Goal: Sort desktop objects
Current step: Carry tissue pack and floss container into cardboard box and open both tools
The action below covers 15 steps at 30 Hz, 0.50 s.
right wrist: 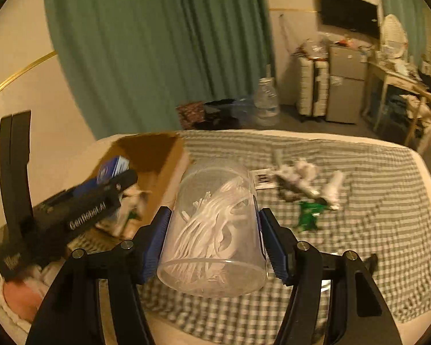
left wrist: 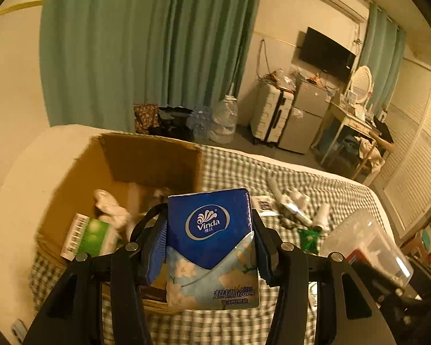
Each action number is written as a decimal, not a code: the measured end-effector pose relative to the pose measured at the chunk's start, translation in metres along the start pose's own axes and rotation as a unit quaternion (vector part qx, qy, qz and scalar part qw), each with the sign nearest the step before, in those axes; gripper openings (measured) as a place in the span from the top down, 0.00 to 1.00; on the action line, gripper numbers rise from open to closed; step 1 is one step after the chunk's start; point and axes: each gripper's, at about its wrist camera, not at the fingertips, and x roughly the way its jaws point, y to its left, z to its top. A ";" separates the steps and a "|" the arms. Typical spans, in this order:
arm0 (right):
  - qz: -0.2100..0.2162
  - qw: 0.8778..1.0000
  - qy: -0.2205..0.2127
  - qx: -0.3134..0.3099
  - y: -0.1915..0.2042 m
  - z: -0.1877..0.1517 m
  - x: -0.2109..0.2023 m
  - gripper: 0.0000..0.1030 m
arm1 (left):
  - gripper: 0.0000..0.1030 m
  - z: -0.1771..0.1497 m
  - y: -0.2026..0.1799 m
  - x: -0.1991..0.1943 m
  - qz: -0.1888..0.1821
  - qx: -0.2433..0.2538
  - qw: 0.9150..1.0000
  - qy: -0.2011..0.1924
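My left gripper [left wrist: 209,241] is shut on a blue Vinda tissue pack [left wrist: 211,244], held upright above the checked bed cover near an open cardboard box [left wrist: 146,158]. The box holds a green and white packet [left wrist: 89,237] and crumpled white things [left wrist: 112,207]. My right gripper [right wrist: 212,240] is shut on a clear plastic jar [right wrist: 215,230] with white sticks inside, lying on its side between the blue pads. In the right wrist view the left gripper [right wrist: 71,215] and its tissue pack [right wrist: 113,168] show at the left, over the box [right wrist: 158,155].
Loose items lie on the checked cover [right wrist: 359,201]: white tubes [right wrist: 334,185], crumpled tissue [right wrist: 301,169], a green wrapper [right wrist: 309,214], a printed card [right wrist: 263,178]. Beyond the bed stand green curtains, water bottles [left wrist: 224,118], a suitcase, a small fridge and a dressing table.
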 end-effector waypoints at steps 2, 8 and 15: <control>0.012 1.000 0.008 -0.011 0.015 0.003 0.009 0.40 | 0.48 0.007 0.019 -0.003 0.008 -0.008 1.000 -0.003; 0.045 0.998 0.026 -0.036 0.050 0.015 0.038 0.40 | 0.48 0.028 0.073 0.005 0.046 -0.006 0.999 0.001; 0.083 0.995 0.047 -0.042 0.089 0.038 0.093 0.40 | 0.48 0.032 0.113 0.054 0.070 0.005 0.997 0.033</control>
